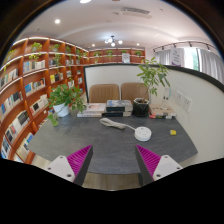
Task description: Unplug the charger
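**A:** How did the gripper (110, 163) stand at that moment?

**B:** Its two fingers were spread well apart, pink pads (78, 158) facing each other, with nothing between them. It hung over the near edge of the grey bench (100, 148), clear of everything on it.

**A:** And the charger?

**B:** The observer could not pick out a plug or socket for certain. At about twelve o'clock from the fingers, well beyond them, a white cable-like item (116, 124) lay on the bench, with a round white object (143, 133) just to its right, at about one o'clock. Whether either was the charger could not be told. A dark box (140, 107) sat farther off, near a tall plant (153, 75).

**A:** What else lay around?

**B:** A potted plant (66, 98) at eleven o'clock, bookshelves (25, 85) along the left wall at ten o'clock, and two chairs (118, 92) behind the bench.

**A:** So how far along was the task?

**B:** By his judgement, at the very start. Nothing was gripped or touched; the approach, the grasp and the pull were all left to do.
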